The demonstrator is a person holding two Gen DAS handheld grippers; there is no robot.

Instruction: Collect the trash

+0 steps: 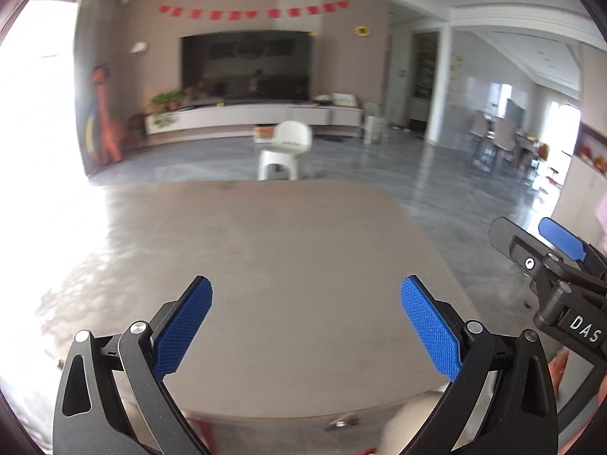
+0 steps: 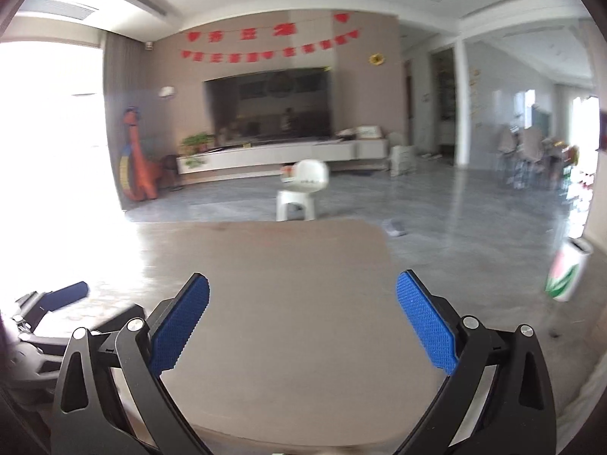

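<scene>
Grippers both w/ jaws spread wide, nothing between the blue textured pads: left gripper [image 1: 306, 326] and right gripper [image 2: 302, 322] hover side by side over a beige matte tabletop [image 1: 288, 250]. Green-and-white printed carton [image 2: 566, 272], likely the trash, sits off the table's right edge, apart from both. White plastic stool [image 1: 284, 151] stands on grey glossy floor [image 1: 379, 167] beyond the table.

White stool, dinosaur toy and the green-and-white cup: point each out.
white stool [image 1: 285, 149]: left wrist view, on its curved backrest.
dinosaur toy [image 2: 137, 163]: right wrist view, on its orange neck.
green-and-white cup [image 2: 566, 273]: right wrist view, on its side wall.
</scene>
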